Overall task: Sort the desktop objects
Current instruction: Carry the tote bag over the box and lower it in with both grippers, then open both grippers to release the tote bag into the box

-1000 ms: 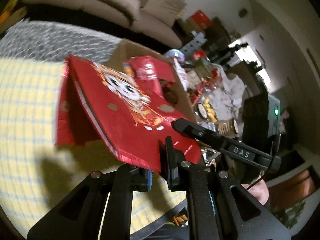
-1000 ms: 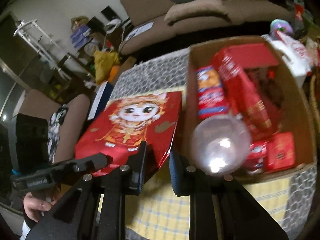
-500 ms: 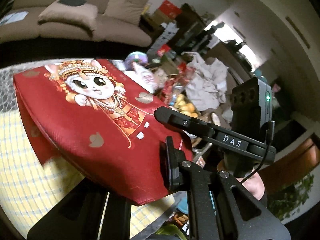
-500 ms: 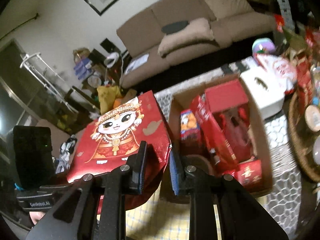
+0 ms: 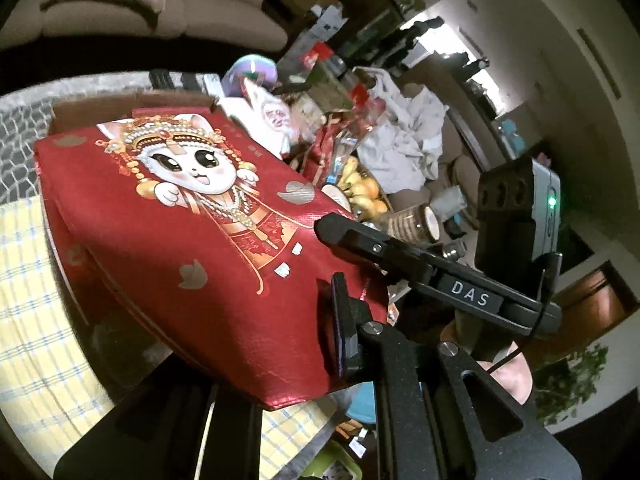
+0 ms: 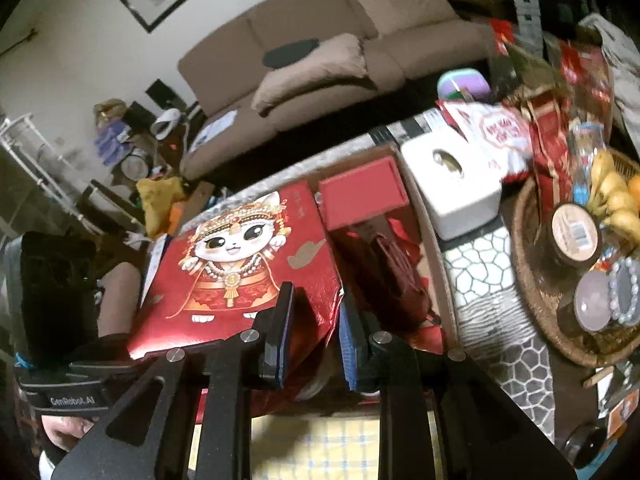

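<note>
Both grippers hold one red gift bag (image 5: 192, 236) printed with a cartoon cat in a jewelled headdress. The left gripper (image 5: 296, 344) pinches the bag's near edge; only its right finger (image 5: 340, 320) shows, the other lying hidden beneath the foil. The right gripper (image 6: 312, 332) pinches the crumpled near corner of the same bag (image 6: 240, 276), its two blue-padded fingers (image 6: 280, 332) drawn in close on the folded material. In the left wrist view the right gripper's black arm (image 5: 420, 264) lies across the bag's right-hand edge. The bag hangs clear above a yellow checked cloth (image 5: 32, 320) and partly over an open cardboard box (image 6: 424, 232), which contains a red box (image 6: 362, 192) and other red packets. Just beside the cardboard box stands a white tissue box (image 6: 452, 184); further right is a wicker basket (image 6: 532, 300) holding fruit and jars. A brown sofa (image 6: 320, 40) occupies the background.
</note>
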The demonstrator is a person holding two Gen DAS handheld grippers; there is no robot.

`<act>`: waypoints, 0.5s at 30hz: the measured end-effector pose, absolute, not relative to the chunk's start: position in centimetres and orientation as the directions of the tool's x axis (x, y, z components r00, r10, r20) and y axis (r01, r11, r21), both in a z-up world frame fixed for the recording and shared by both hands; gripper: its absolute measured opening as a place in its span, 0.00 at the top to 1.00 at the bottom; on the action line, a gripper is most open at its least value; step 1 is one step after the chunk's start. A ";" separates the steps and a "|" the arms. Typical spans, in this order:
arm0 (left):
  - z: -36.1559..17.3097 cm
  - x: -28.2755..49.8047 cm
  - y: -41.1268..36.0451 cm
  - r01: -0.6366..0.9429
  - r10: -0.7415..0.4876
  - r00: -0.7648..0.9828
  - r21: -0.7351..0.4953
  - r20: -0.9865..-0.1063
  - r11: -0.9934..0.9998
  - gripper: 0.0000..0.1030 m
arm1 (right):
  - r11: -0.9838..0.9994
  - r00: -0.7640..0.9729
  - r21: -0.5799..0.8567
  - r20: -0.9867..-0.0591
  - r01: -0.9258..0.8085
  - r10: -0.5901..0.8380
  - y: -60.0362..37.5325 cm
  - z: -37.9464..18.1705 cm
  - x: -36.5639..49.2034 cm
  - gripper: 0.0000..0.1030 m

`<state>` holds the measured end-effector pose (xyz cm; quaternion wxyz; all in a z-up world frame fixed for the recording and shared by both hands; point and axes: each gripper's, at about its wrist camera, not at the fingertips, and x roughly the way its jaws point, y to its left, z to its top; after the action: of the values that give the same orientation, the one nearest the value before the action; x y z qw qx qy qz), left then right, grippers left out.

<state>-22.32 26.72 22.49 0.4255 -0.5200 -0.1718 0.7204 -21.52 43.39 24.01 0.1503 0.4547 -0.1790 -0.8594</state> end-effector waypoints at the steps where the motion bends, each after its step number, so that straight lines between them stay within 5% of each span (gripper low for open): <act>1: 21.8 -22.8 26.8 -0.431 0.791 -0.094 -0.691 -0.605 -0.580 0.88 | -0.890 -0.538 0.447 -0.731 0.088 -0.421 43.5 23.2 -22.0 0.80; 15: 13.0 -25.9 24.5 -0.349 0.690 -0.107 -0.622 -0.716 -0.701 0.82 | -0.927 -0.465 0.359 -0.806 0.109 -0.367 40.1 15.0 -25.1 0.81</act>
<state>-25.90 24.55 12.97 0.3564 -0.5654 -0.1506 0.7285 -25.12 40.08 14.98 0.1406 0.4979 -0.1297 -0.8459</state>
